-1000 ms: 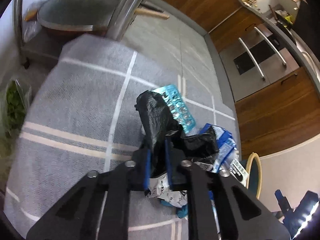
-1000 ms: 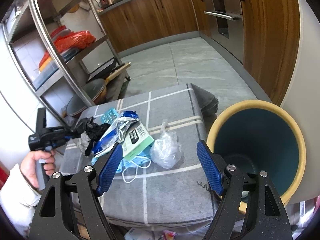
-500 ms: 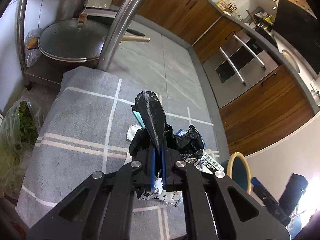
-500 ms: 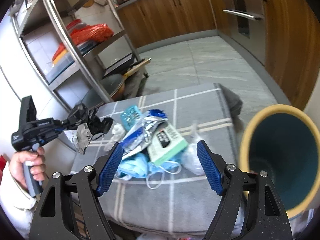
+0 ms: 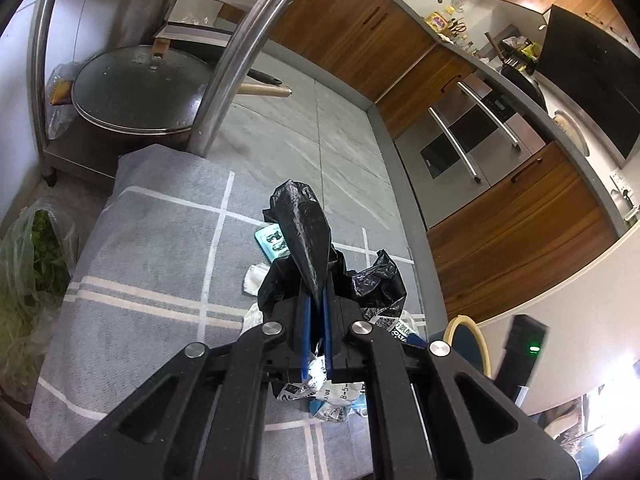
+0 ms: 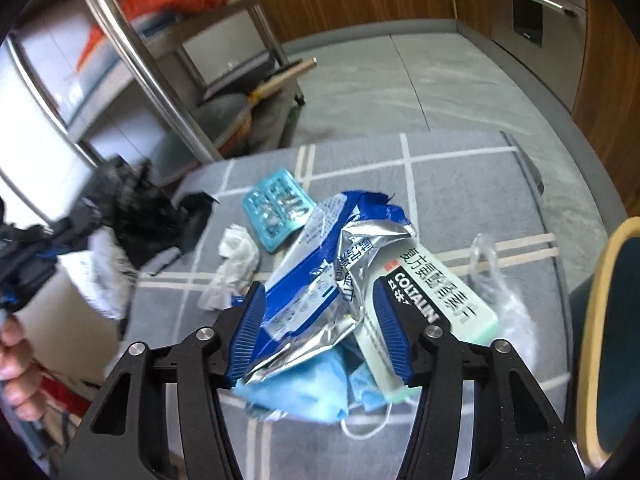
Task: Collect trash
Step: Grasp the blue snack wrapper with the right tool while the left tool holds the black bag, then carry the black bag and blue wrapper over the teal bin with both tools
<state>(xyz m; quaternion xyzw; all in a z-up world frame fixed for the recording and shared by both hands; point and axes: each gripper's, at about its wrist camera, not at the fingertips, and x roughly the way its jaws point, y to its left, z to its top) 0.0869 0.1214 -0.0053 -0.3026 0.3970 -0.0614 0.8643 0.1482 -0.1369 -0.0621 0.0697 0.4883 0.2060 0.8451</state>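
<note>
My left gripper (image 5: pixel 316 300) is shut on a black plastic bag (image 5: pixel 304 236), held above the grey cushion (image 5: pixel 160 264); a white printed wrapper (image 5: pixel 320 392) hangs beneath it. In the right wrist view that gripper (image 6: pixel 80 220) and the bag (image 6: pixel 140 212) are blurred at the left. My right gripper (image 6: pixel 318 300) is low over the trash pile and its jaws are closing. A silver-and-blue foil wrapper (image 6: pixel 332 280) lies between them, not visibly pinched. Around it lie a green-white box (image 6: pixel 440 300), a blue face mask (image 6: pixel 304 392), a teal blister pack (image 6: pixel 276 212), a white tissue (image 6: pixel 236 260) and a clear bag (image 6: pixel 496 280).
A bin with a yellow rim (image 6: pixel 600 320) stands at the cushion's right edge. A steel rack post (image 5: pixel 240 52) and a lidded pot (image 5: pixel 136 96) stand beyond the cushion. A bag of greens (image 5: pixel 32 264) lies to its left. Wooden cabinets and an oven (image 5: pixel 480 136) line the far wall.
My left gripper has lifted the black bag and the wrapper off the cushion. My right gripper moved from beside the bin down over the pile, and its jaws narrowed around the foil wrapper.
</note>
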